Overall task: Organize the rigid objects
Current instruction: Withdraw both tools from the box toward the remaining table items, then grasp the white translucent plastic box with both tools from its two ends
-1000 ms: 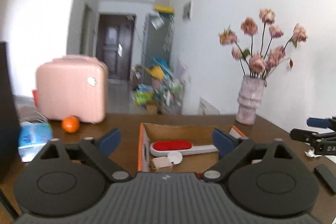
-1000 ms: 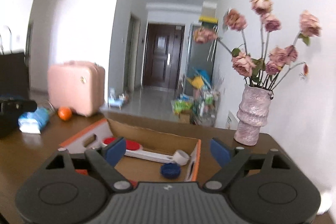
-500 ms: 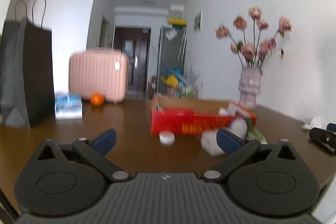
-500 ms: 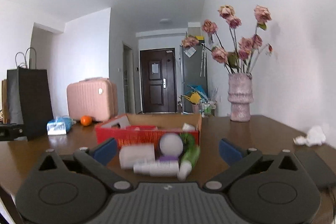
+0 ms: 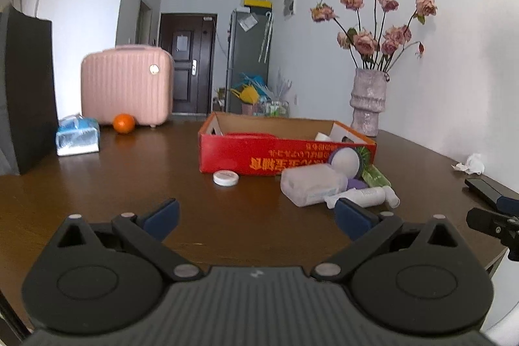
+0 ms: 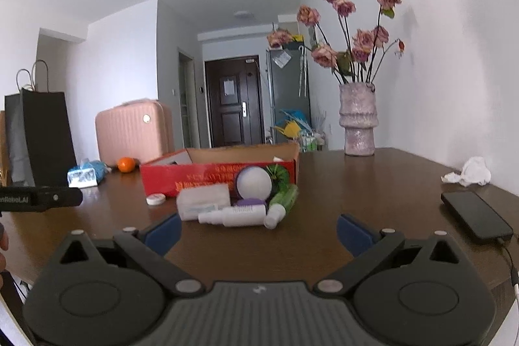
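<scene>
**Operator:** On the dark wooden table [image 5: 129,184], list the items from largest to smallest.

**Inspector:** Pink suitcase [image 5: 127,84] at the far left edge, with a black paper bag [image 5: 27,93] nearer the camera on the left. Red cardboard box [image 5: 285,151], open at the top, near the table centre; a red-and-white object lies inside, only partly visible. Pink vase [image 5: 368,101] with dried roses stands behind the box, at the wall.

**Operator:** Loose items?

**Inspector:** A cluster lies touching the front right corner of the box: translucent plastic case [image 6: 203,199], white round ball-like object [image 6: 253,182] leaning on the box wall, green bottle [image 6: 285,198], white spray bottle [image 6: 232,214] lying flat, and a purple lid [image 6: 249,202] between them. A white round tin [image 5: 226,178] sits alone, just in front of the box's left half. Tissue pack [image 5: 78,138] and orange [image 5: 124,123] lie beside the suitcase. Black phone [image 6: 475,218] and crumpled tissue [image 6: 470,172] lie at the right edge.

**Operator:** Tong status?

**Inspector:** Left gripper [image 5: 256,214]: jaws spread wide, holding nothing, above bare table short of the cluster. Right gripper [image 6: 258,229]: jaws equally wide, holding nothing, the spray bottle lying just ahead of them.
</scene>
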A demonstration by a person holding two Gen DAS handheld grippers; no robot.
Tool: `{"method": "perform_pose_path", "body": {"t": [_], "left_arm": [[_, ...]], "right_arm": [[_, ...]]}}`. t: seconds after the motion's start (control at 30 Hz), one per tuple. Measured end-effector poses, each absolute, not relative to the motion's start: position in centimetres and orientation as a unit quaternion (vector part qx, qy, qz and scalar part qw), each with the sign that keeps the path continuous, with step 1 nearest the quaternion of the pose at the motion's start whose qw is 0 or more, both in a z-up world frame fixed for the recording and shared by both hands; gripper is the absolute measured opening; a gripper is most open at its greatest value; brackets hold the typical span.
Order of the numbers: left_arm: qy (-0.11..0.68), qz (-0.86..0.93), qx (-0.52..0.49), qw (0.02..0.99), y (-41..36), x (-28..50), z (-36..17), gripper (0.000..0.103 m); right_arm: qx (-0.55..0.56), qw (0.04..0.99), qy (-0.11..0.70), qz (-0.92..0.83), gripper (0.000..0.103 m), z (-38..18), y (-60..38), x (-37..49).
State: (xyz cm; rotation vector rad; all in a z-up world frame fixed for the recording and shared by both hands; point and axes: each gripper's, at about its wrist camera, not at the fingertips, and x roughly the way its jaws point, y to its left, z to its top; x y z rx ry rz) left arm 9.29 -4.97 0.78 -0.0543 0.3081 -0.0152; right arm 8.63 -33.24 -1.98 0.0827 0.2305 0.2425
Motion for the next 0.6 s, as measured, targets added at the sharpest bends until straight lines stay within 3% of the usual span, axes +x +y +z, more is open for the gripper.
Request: {"method": "perform_pose_path", "body": {"t": [0.27, 0.47, 0.53, 0.6], "left_arm": [[0.184, -0.019, -0.019, 0.983, -6.1, 14.3, -0.3, 0.103], [0.217, -0.03, -0.054, 0.974, -6.3, 19.8, 0.1, 0.101], [0.223, -0.04, -0.069, 0.971, -6.3, 21.5, 0.2, 0.093], [0.235, -0.054, -0.088, 0.966, -6.3, 23.5, 0.2, 0.075]], "right_arm": [[0.045, 0.978, 0.158, 0.13, 0.089, -2.3, -33.1, 12.6], [0.072, 0.966, 0.19, 0.159, 0.067, -1.9, -31.9, 18.3], [0.069, 0.963, 0.199, 0.168, 0.058, -1.9, -31.1, 20.4], [0.079, 0.959, 0.203, 0.179, 0.053, -1.8, -30.3, 22.6]]}}
